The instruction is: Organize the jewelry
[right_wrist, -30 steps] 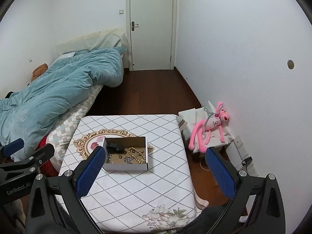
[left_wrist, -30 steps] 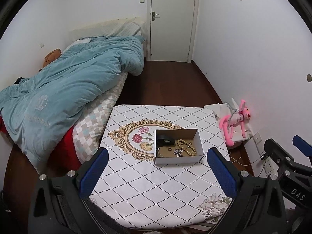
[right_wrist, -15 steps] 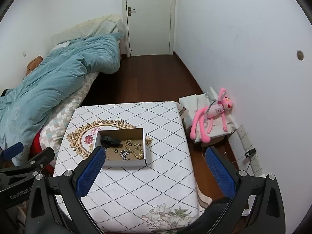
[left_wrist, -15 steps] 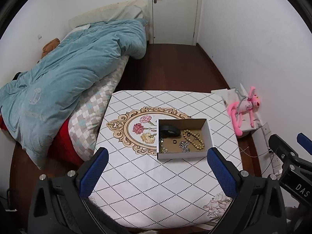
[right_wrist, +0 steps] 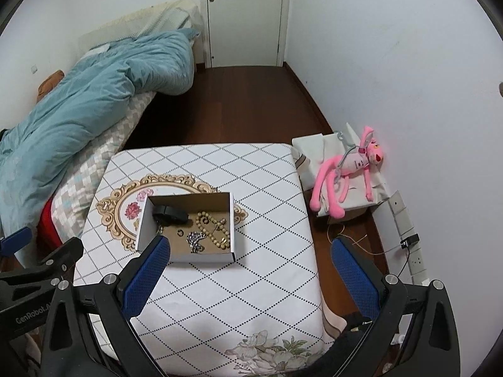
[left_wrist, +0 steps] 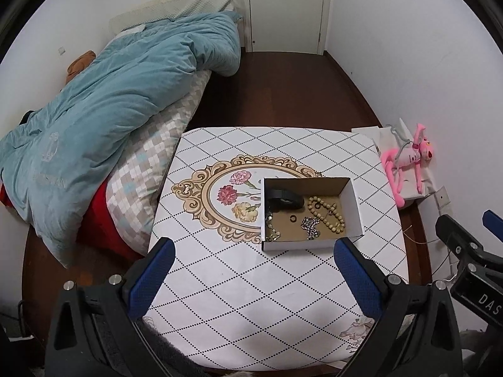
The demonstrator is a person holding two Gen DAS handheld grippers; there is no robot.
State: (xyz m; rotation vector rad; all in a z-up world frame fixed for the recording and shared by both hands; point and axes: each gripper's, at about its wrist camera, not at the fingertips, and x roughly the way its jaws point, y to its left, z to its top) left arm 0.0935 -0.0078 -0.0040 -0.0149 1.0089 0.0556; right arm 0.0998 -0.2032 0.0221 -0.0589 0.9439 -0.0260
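Cardboard box (left_wrist: 309,216), open-topped, white outside and brown inside, sits right of centre in the left wrist view on a table (left_wrist: 251,298) covered with a white diamond-patterned cloth. Inside it: a black band (left_wrist: 284,199) at the upper left corner, a string of tan beads (left_wrist: 327,215) to the right, a silver chain (left_wrist: 310,227) in the lower middle, a small dark ring (left_wrist: 293,218) near centre, and a thin beaded chain (left_wrist: 271,229) along the left wall. Left gripper (left_wrist: 251,278) fills the lower frame, blue-padded jaws spread wide with nothing between them, hanging over the near part of the cloth, apart from the box. Teal quilt (left_wrist: 103,100) covers a bed in the upper left. Pink plush toy (left_wrist: 408,158) lies at the right edge by the wall. Part of the right gripper shows at the lower right.

Right wrist view: the box (right_wrist: 188,224) lies left of centre on the same table (right_wrist: 267,220), with the beads (right_wrist: 213,229), silver chain (right_wrist: 195,241) and black band (right_wrist: 169,213) visible inside. Right gripper (right_wrist: 251,278) is at the bottom, jaws wide apart and empty; its left pad overlaps the box's near left corner in the frame, though contact cannot be told. Pink toy (right_wrist: 349,169) rests on pale fabric at the right. Quilt (right_wrist: 94,94) sits upper left. White door (right_wrist: 245,15) stands at top centre.
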